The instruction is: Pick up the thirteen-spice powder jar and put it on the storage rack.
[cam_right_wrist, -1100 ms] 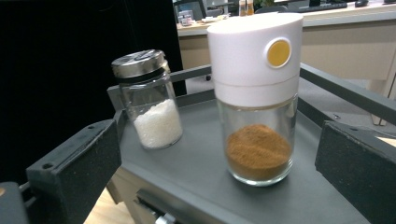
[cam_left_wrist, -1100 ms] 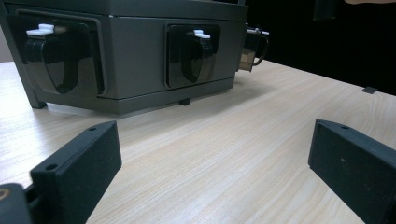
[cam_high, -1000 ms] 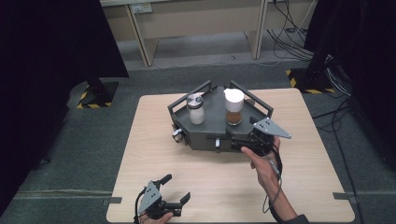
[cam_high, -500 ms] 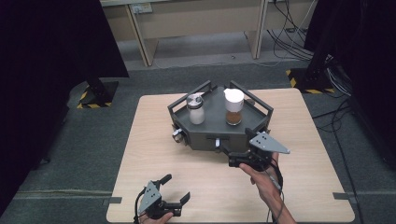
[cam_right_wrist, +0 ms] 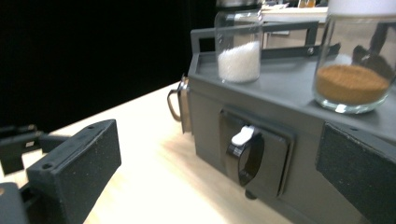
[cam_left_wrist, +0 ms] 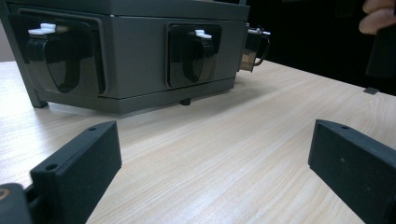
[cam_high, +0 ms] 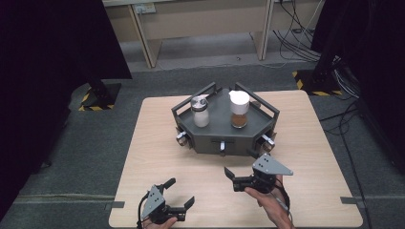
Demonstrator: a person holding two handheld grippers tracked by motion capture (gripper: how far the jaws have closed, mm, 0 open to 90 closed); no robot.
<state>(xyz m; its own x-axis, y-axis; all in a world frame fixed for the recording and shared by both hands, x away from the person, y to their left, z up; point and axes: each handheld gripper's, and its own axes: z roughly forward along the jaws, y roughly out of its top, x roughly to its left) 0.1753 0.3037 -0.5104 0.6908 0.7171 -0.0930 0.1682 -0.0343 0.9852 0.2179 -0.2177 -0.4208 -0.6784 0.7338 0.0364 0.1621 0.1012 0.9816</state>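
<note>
A dark grey tray [cam_high: 217,136] stands at the middle of the wooden table [cam_high: 157,143]. It carries a jar of white powder [cam_high: 200,112] and a white-lidded jar of brown powder [cam_high: 239,110]. My right gripper [cam_high: 241,166] hovers open just in front of the tray's front right side. In the right gripper view its jaws frame a black latch with a white tab [cam_right_wrist: 245,154], with the white jar [cam_right_wrist: 238,49] and the brown jar [cam_right_wrist: 352,74] above. My left gripper [cam_high: 180,192] is open near the table's front edge, well short of the tray [cam_left_wrist: 135,70].
The tray's sides carry black latches [cam_left_wrist: 194,53] and metal ring handles [cam_left_wrist: 254,44]. Bare tabletop lies between the two grippers and the tray. Beyond the table are desk legs, cables and dark curtains on a grey carpet.
My right gripper has drawn back from the tray's front right corner, toward the person and a little left. The left gripper has stayed put.
</note>
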